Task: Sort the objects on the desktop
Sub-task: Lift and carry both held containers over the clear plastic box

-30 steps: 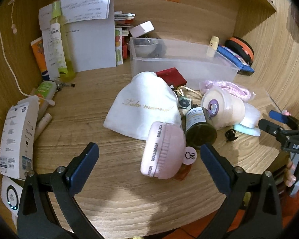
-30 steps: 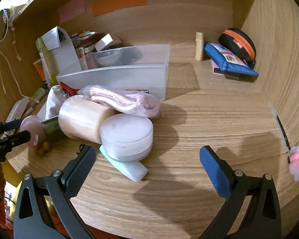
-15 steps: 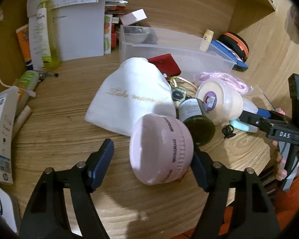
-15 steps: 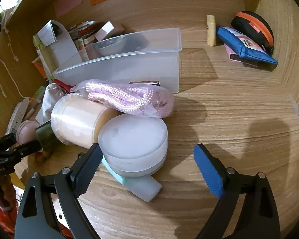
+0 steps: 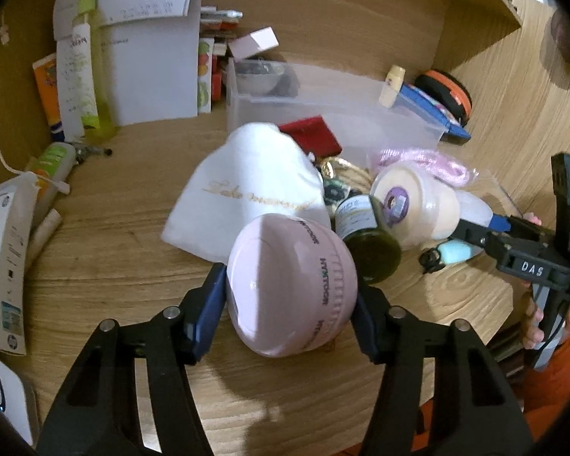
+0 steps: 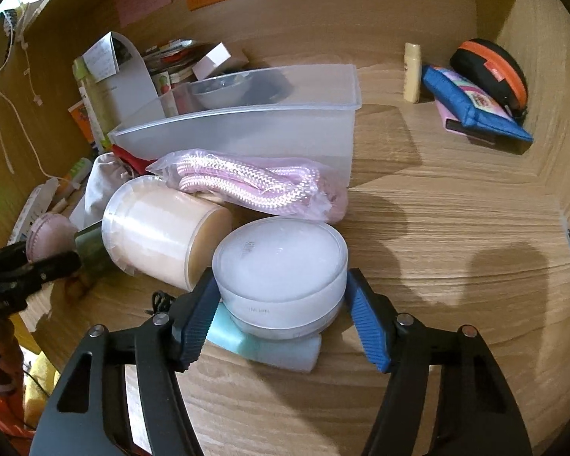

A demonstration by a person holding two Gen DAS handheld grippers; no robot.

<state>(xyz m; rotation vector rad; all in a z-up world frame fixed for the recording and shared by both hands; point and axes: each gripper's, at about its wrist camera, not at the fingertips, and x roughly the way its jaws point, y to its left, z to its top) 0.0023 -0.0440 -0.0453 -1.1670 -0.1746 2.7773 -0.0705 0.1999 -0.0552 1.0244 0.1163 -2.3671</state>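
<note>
Left wrist view: the left tool [image 5: 288, 304] has its blue pads on both sides of a round pink case [image 5: 290, 285], and its jaws are closing on it, the pads touching its flanks. The pink case sits on the wooden table [image 5: 125, 250], its far edge against a white cloth pouch [image 5: 247, 193] with gold script. Just right of it lies a dark green jar [image 5: 368, 239] on its side, and next to that a cream tub [image 5: 414, 205] tipped over, its label facing the camera. Behind them stands a clear plastic bin [image 5: 334, 114] holding a small bowl. At the right edge a hand [image 5: 532, 315] holds the other black handle. From the right wrist view, the right tool [image 6: 281, 311] straddles a frosted white round box [image 6: 281, 277], and its jaws are closing too; the left pad looks to touch the box's side, while the right pad seems a hair off, though I can't say for sure. The white box rests on top of a pale mint tube [image 6: 269, 347] lying flat on the table. A bag of pink rope [image 6: 254, 186] lies just behind it, against the bin's front wall. Farther right, a blue pouch [image 6: 471, 102] and a black-and-orange case [image 6: 490, 72] sit in the corner, well apart from the pile.
</note>
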